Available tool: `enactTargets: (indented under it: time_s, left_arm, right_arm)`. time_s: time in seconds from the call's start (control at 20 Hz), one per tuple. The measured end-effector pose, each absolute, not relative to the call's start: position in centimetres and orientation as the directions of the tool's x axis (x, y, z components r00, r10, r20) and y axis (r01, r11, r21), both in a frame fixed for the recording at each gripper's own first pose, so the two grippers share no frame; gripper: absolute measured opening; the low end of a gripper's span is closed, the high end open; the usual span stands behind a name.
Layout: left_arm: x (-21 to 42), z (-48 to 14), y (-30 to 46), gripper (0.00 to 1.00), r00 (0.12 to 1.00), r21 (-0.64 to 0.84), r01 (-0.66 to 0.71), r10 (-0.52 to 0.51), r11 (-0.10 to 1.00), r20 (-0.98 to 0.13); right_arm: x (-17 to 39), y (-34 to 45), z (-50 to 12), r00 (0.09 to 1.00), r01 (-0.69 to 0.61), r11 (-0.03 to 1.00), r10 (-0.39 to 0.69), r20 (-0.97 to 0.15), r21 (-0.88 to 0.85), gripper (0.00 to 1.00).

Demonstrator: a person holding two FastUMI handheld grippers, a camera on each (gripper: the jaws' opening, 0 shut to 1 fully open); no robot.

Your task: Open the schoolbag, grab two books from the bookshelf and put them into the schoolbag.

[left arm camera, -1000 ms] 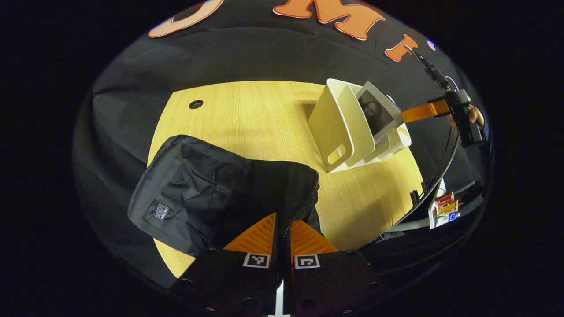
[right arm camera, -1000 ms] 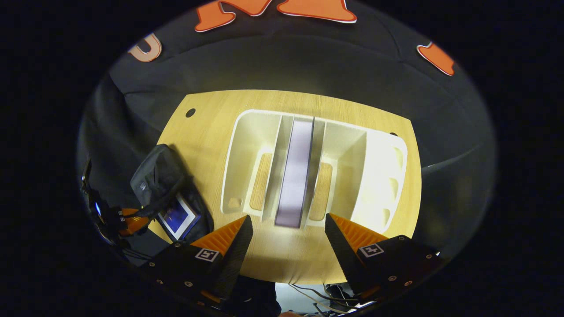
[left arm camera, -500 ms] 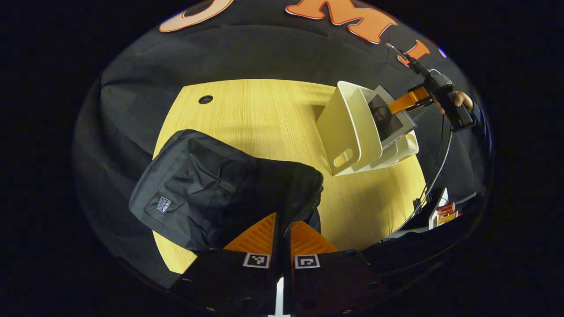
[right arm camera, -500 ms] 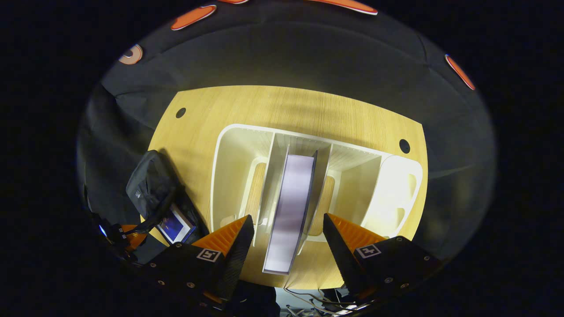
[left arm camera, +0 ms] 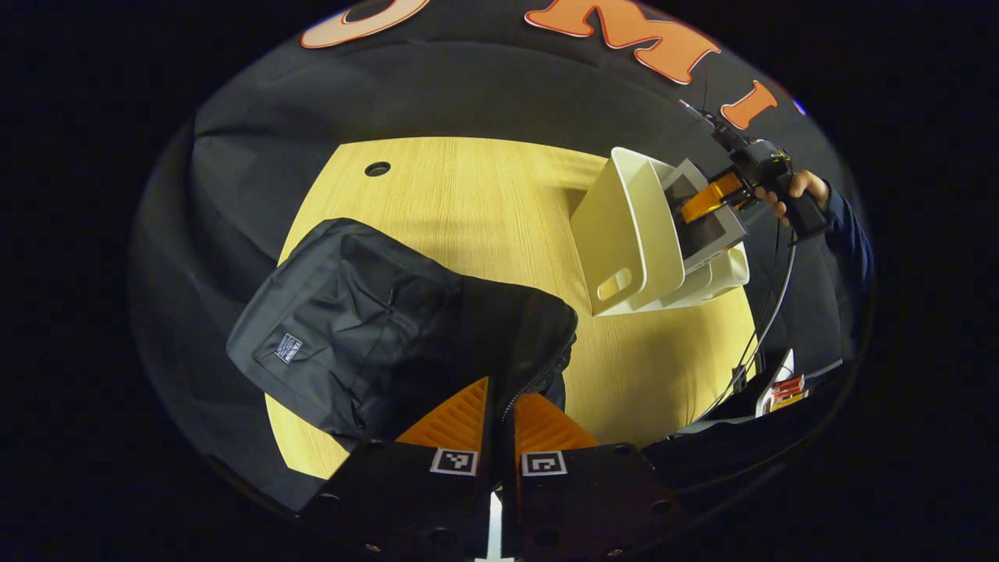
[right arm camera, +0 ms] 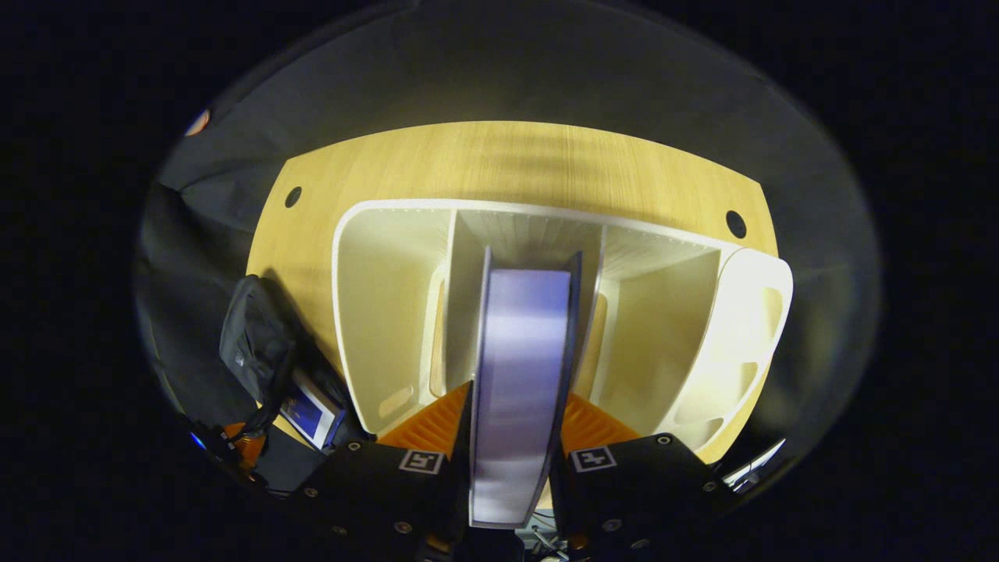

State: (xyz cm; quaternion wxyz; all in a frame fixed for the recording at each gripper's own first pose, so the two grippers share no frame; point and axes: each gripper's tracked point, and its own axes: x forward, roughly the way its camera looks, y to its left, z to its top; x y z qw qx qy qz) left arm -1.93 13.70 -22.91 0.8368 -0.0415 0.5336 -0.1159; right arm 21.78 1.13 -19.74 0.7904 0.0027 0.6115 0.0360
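Item: second book (right arm camera: 519,390), upright in the bookshelf (right arm camera: 375,312) middle slot, pinched by your right claw (right arm camera: 517,417); lift straight out while your left claw (left arm camera: 499,414), pressed together on the schoolbag (left arm camera: 375,343) rim, holds it open.

Recording booth: black cloth wall (left arm camera: 437,94) behind light wooden table (left arm camera: 468,203); white desk bookshelf (right arm camera: 390,297), cables (left arm camera: 769,304).

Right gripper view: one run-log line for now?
right gripper: shut on book in bookshelf | left gripper: shut on schoolbag edge | first book inside
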Motion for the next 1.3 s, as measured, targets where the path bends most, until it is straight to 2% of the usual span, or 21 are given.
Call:
enactTargets:
  time_s: [0.1, 0.15, 0.2, 0.45, 1.0, 1.3]
  left_arm:
    - [-2.1, -22.8, 13.7, 0.07, 0.405, -0.196, 0.145, -0.239, 0.97, -0.882]
    - [-2.1, -22.7, 13.7, 0.07, 0.407, -0.196, 0.147, -0.24, 0.97, -0.881]
    - [-2.1, -22.6, 13.7, 0.07, 0.412, -0.195, 0.154, -0.242, 0.969, -0.879]
    - [-2.5, -22.8, 13.8, 0.07, 0.408, -0.213, 0.198, -0.278, 0.957, -0.869]
    - [-3.3, -22.7, 14.7, 0.06, 0.352, -0.241, 0.397, -0.39, 0.885, -0.851]
    - [-3.1, -22.3, 15.1, 0.07, 0.323, -0.234, 0.495, -0.427, 0.837, -0.845]
  right_arm:
    - [21.4, 0.9, -19.6, 0.247, -0.04, 0.999, 0.042, -0.968, 0.033, 0.42]
    - [21.0, 0.9, -19.4, 0.245, -0.03, 0.999, 0.04, -0.969, 0.034, 0.35]
    - [20.6, 0.7, -19.1, 0.249, -0.027, 0.999, 0.04, -0.968, 0.034, 0.41]
    - [17.3, 0.6, -17.5, 0.284, 0.019, 0.999, 0.028, -0.959, 0.035, 0.4]
    - [4.8, 3.2, -16.7, 0.292, 0.139, 0.988, 0.024, -0.956, 0.068, 0.4]
    - [-0.9, 5.5, -16.1, 0.326, 0.218, 0.966, 0.065, -0.943, 0.142, 0.4]
